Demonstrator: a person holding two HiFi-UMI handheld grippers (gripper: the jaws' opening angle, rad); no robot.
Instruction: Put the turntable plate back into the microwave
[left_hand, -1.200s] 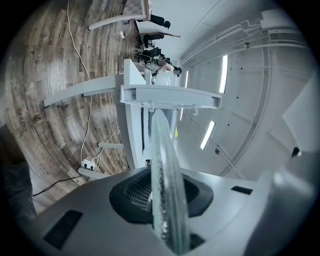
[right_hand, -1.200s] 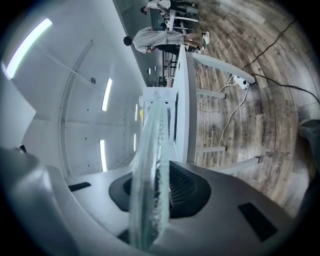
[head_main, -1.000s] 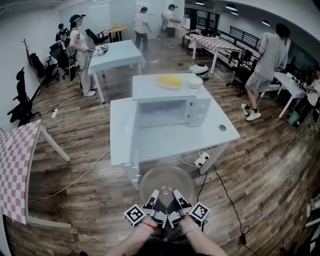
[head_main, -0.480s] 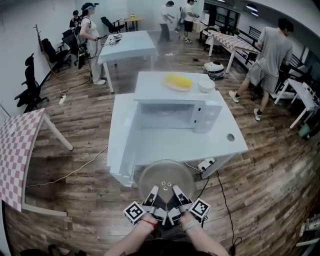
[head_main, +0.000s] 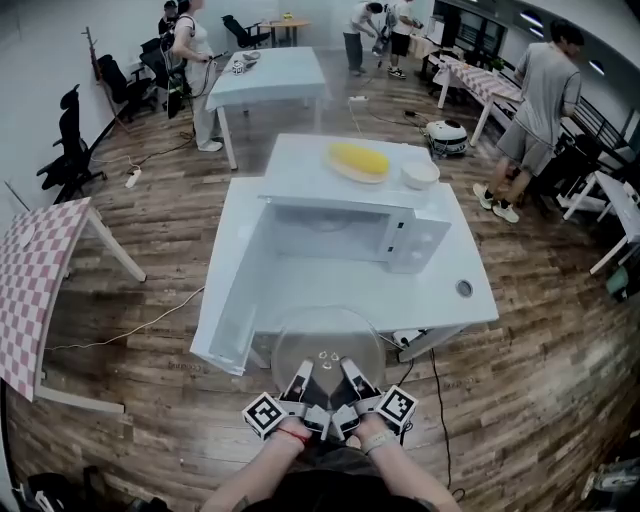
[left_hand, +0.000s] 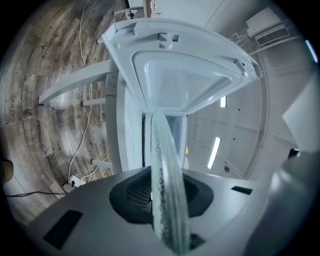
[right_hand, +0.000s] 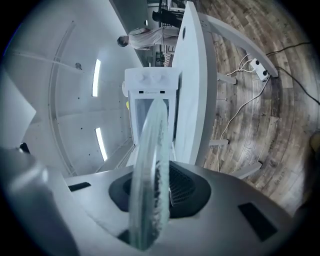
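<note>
A clear glass turntable plate (head_main: 328, 345) is held level in front of the table's near edge, both grippers clamped on its near rim. My left gripper (head_main: 302, 377) is shut on the plate's left part, my right gripper (head_main: 351, 376) shut on its right part. In each gripper view the plate shows edge-on between the jaws: plate (left_hand: 167, 185) and plate (right_hand: 150, 185). The white microwave (head_main: 345, 228) stands on the white table (head_main: 340, 290) with its cavity facing me and its door (head_main: 228, 300) swung wide to the left.
On the microwave's top lie a yellow thing on a plate (head_main: 359, 160) and a white bowl (head_main: 420, 172). A power strip (head_main: 404, 338) and cables lie under the table. A checkered table (head_main: 35, 280) stands at left. Several people stand at the room's far side and right.
The plate and both grippers have come nearer to the table; the plate's far rim now overlaps the table's near edge. The microwave looms larger in view.
</note>
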